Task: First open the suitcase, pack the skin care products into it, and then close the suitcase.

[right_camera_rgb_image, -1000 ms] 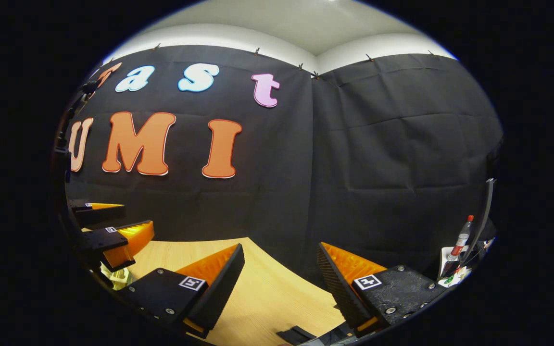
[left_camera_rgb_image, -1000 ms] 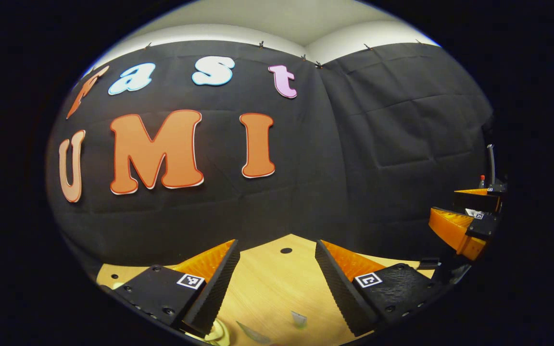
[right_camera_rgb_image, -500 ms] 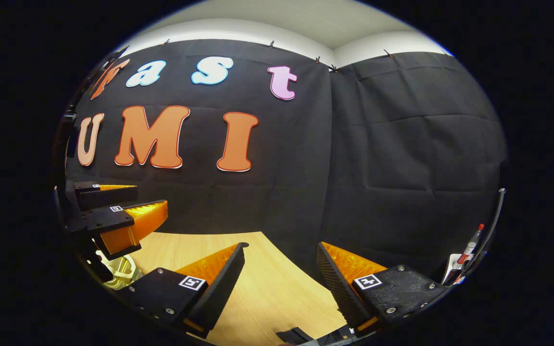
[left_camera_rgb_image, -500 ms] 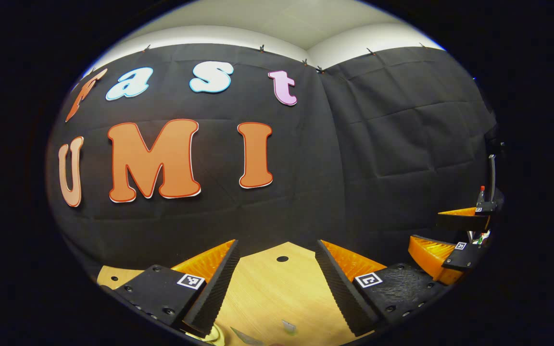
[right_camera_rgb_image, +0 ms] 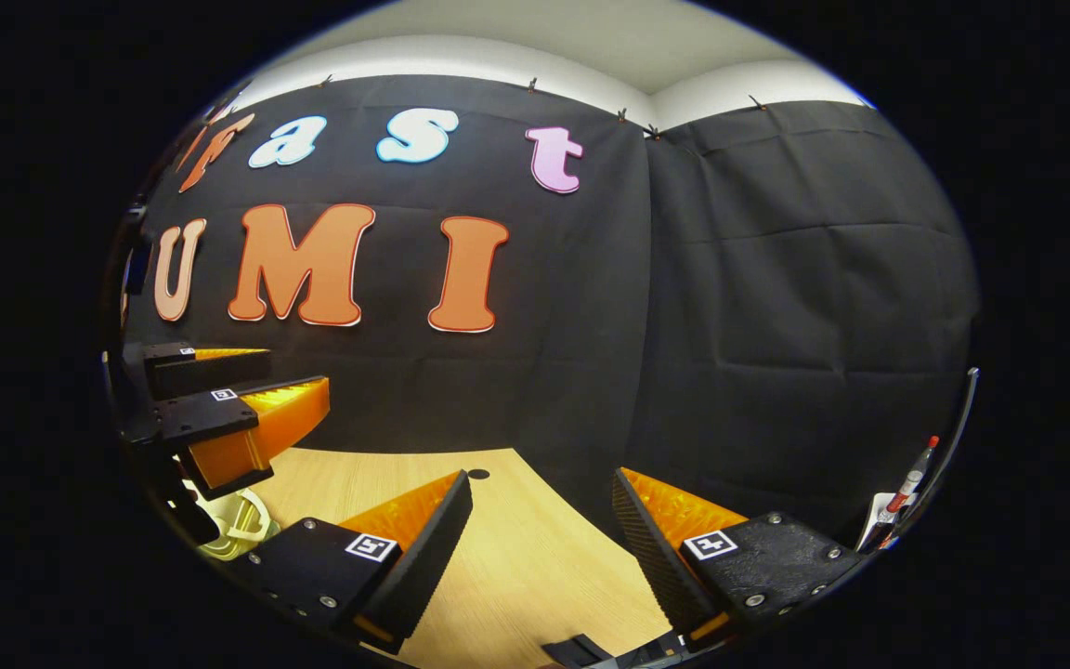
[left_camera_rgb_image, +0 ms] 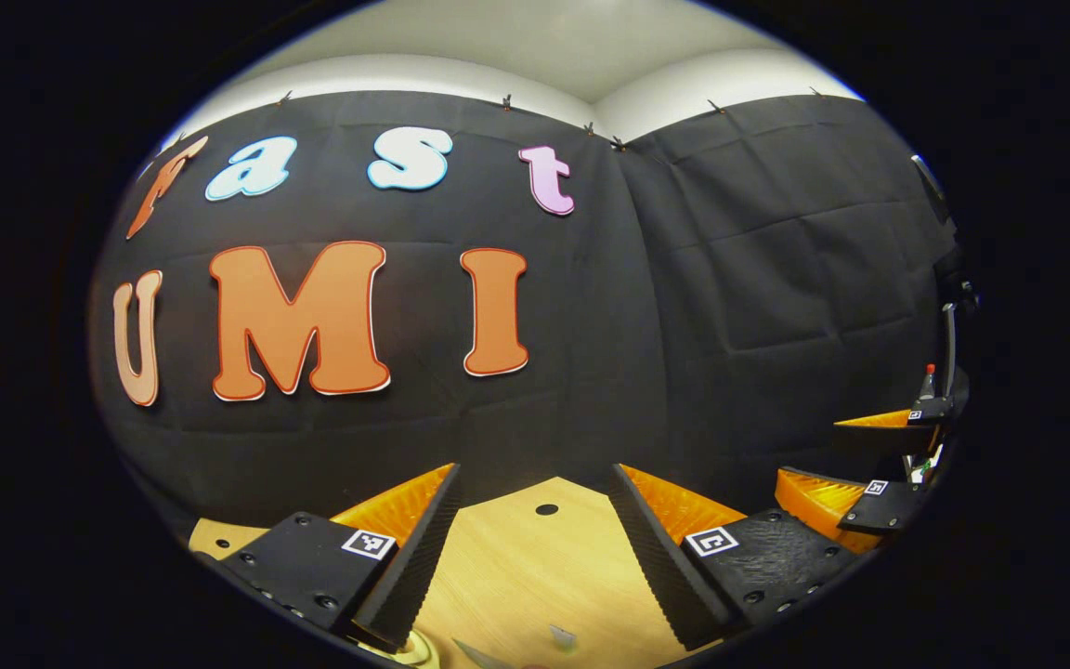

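Note:
In the left gripper view, my left gripper hangs open over the pale wooden table with nothing between its fingers. My right gripper shows at the far right edge, also open. In the right gripper view, my right gripper is open and empty above the table. My left gripper hovers at the left, jaws apart. Below it lies a pale cream plastic item; what it is I cannot tell. A cream edge and small pale bits peek in under my left fingers.
Black cloth wall stands close behind the table on two sides. The tabletop has a small round hole. A red-capped bottle stands off to the right. A dark flat piece lies at the bottom edge.
Both cameras have tipped up slightly. The right gripper has sunk lower in the left gripper view. The left gripper has risen and come inward in the right gripper view. Both stayed open.

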`<move>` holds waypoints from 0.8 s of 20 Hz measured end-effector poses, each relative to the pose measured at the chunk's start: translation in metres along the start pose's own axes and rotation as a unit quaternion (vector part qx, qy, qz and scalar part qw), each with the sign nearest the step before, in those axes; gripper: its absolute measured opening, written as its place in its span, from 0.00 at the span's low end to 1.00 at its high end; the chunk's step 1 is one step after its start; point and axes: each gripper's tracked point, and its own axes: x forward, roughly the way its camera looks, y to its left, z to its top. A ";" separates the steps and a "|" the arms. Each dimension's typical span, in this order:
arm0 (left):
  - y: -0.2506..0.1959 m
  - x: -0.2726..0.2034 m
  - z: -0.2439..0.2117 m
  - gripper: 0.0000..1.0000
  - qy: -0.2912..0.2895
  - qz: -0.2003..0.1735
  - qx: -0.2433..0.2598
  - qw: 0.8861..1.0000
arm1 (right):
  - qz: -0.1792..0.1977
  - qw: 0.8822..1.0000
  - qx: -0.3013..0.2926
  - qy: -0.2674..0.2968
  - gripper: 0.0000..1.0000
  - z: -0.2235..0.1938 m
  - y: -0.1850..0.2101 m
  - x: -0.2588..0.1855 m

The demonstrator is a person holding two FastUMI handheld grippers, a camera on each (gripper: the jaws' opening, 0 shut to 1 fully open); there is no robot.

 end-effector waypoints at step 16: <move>0.067 -0.062 0.025 1.00 -0.009 0.176 -0.006 0.984 | 0.132 0.991 -0.021 -0.024 0.96 0.019 0.027 0.040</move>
